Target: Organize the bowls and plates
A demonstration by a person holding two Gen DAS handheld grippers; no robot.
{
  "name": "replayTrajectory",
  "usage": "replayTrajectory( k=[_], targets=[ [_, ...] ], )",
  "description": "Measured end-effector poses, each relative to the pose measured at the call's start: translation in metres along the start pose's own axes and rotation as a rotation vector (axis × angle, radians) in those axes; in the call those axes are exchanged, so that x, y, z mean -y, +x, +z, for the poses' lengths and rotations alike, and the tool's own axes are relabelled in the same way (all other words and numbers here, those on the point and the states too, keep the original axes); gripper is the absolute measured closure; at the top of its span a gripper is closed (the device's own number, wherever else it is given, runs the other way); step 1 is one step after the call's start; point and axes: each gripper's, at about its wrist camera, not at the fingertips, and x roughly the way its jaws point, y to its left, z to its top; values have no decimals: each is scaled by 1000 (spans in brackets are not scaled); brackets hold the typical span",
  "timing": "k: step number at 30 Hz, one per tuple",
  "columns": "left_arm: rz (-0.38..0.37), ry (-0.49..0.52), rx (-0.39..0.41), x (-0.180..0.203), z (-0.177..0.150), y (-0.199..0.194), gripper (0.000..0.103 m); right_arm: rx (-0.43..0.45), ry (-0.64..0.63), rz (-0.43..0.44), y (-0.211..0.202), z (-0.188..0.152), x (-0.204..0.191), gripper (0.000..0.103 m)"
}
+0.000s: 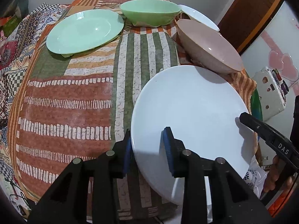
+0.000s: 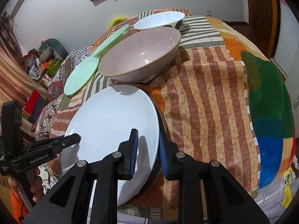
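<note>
You have the white plate [image 1: 190,112] pinched at opposite rims: left gripper [image 1: 148,149] and right gripper [image 2: 147,149] both clamped (two-sided hold, presumably for level carrying), pink bowl [image 2: 142,56] just beyond.

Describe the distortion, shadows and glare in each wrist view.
Left wrist view: fisheye bulges the patterned cloth; the left gripper casts a soft shadow on the white plate; glints on the green plate. Right wrist view: dark corners, highlights inside the pink bowl.
</note>
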Motion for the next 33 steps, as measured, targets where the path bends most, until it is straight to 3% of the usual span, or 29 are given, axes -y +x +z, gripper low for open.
replayTrajectory(
  k=[10, 13, 17, 27, 33],
  targets=[
    [59, 54, 19, 10, 0, 2, 67, 2, -49, -28, 0, 3, -4, 82],
    [63, 66, 18, 10, -1, 1, 67, 24, -86, -94, -3, 3, -7, 82],
    [94, 90, 29, 12, -2, -6, 67, 37, -104, -108, -12, 7, -6, 74],
    [87, 81, 194, -4, 0, -78, 64, 100, -142, -52, -33, 20, -27, 64],
    [148, 56, 331, -27, 10, -119, 53, 135, -203, -2, -34, 32, -59, 62]
  ],
)
